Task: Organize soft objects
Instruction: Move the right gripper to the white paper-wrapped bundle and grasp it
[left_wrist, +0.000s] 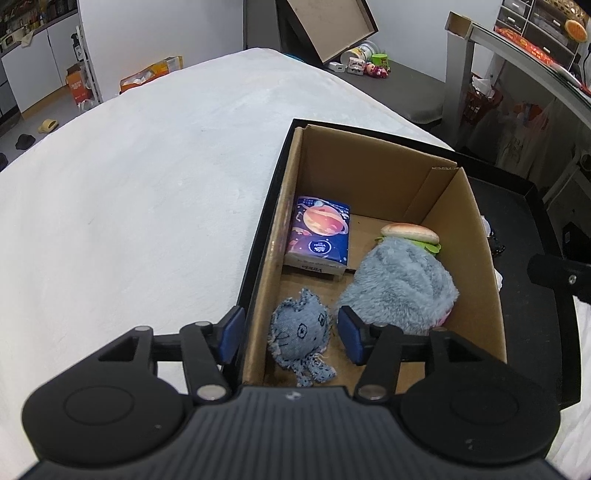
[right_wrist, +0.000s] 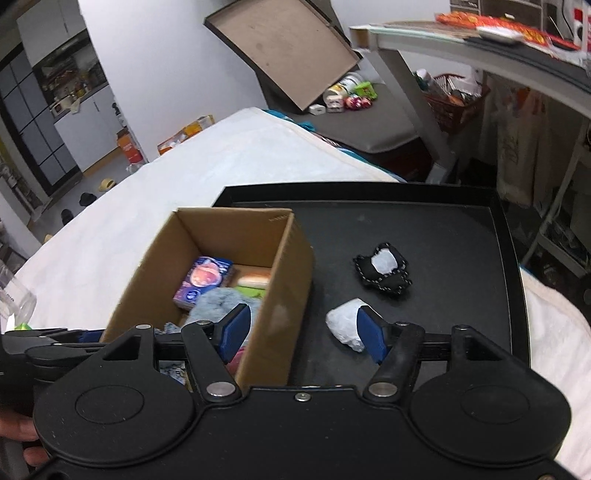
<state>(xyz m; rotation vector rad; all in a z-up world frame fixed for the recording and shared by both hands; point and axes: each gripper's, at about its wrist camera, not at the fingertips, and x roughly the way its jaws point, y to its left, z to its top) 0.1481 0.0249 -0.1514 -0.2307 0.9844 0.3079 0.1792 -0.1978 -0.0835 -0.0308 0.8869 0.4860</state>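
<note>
1. Left wrist view: the left gripper (left_wrist: 291, 334) hangs with jaws apart over the near end of a cardboard box (left_wrist: 476, 236); a small denim cat toy (left_wrist: 301, 332) lies loose between the fingers, untouched.
2. Farther in lie a fluffy grey plush (left_wrist: 402, 284), a tissue pack (left_wrist: 321, 236) and a toy burger (left_wrist: 408, 233).
3. Right wrist view: the right gripper (right_wrist: 301, 334) is spread wide and empty, beside a white lump (right_wrist: 343, 325) (on a black tray (right_wrist: 443, 229)); a black pouch (right_wrist: 384, 273) sits beyond.
</note>
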